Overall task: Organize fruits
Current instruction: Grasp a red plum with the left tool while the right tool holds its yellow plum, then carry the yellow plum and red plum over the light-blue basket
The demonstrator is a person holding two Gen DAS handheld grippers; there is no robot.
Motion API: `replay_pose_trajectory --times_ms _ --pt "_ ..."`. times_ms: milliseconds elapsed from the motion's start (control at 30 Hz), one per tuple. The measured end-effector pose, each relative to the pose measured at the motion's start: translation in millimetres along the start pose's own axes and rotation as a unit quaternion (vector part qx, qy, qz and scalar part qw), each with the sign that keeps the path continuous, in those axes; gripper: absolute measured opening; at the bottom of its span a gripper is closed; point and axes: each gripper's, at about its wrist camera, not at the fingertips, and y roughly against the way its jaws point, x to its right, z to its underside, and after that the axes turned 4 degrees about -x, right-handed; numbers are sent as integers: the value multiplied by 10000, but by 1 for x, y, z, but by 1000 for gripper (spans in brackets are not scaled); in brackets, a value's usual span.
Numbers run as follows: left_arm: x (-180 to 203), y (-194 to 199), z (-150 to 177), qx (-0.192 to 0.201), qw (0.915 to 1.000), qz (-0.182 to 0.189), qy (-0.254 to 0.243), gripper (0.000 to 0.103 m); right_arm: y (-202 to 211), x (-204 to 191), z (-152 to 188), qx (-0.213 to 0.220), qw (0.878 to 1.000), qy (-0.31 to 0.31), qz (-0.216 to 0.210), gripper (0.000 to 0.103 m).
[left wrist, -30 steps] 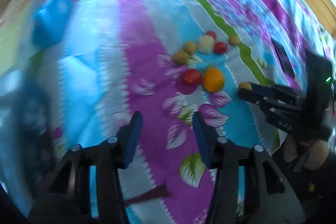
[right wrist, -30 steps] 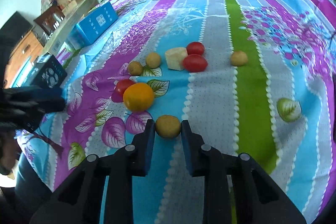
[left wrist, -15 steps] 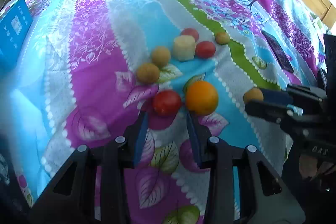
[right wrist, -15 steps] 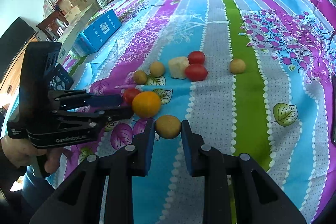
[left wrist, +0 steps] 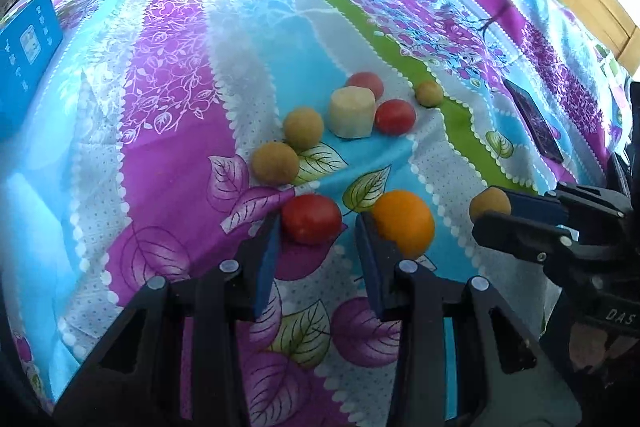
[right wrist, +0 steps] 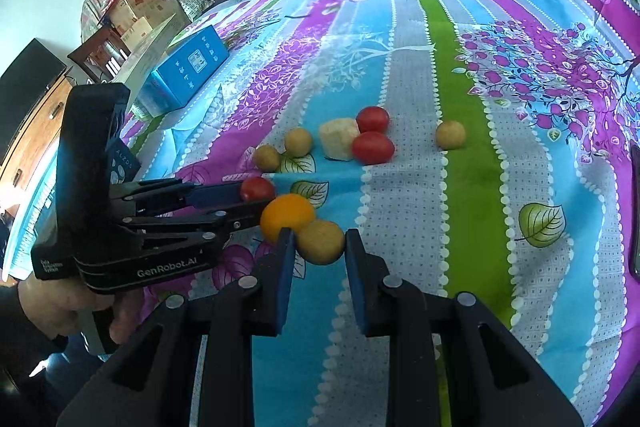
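Observation:
A red tomato (left wrist: 312, 217) lies on the flowered cloth between the tips of my left gripper (left wrist: 316, 223). Its left pad touches the tomato; a strip of cloth shows before the right pad, so the jaws stand open. An orange (left wrist: 404, 223) rests against the outside of the right finger. My right gripper (right wrist: 320, 237) is shut on a brown round fruit (right wrist: 320, 241), just above the cloth beside the orange (right wrist: 288, 215). From the right wrist view the left gripper (right wrist: 256, 199) comes in from the left, the tomato (right wrist: 258, 189) at its tips.
Farther back lie two brown fruits (left wrist: 303, 129), a pale cut chunk (left wrist: 352, 113), two more tomatoes (left wrist: 395, 117) and a lone brown fruit (left wrist: 429, 93) on the green stripe. A dark phone (left wrist: 536, 123) lies at right, a blue box (right wrist: 188, 71) at far left.
My left gripper has come down and forward to the tomato with its jaws narrowed; the tomato now sits between its tips. The right gripper has kept still with the brown fruit.

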Motion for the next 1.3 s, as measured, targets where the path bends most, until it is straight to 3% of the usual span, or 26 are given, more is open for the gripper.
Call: replay_pose_trajectory --times_ms 100,367,600,1033,1300 --pt "1 -1 0 57 9999 -136 50 30 0 1 -1 5 10000 -45 34 29" --pt "0 13 2 204 9989 -363 195 30 8 -2 -6 123 9997 -72 191 29" --pt "-3 62 0 423 9919 -1105 453 30 27 -21 -23 371 9971 109 662 29" --pt "-13 137 2 1066 9823 -1366 711 30 58 -65 -47 664 9934 362 866 29" --pt "-37 196 14 1612 9700 -1476 1060 30 73 -112 -68 863 9912 685 735 29"
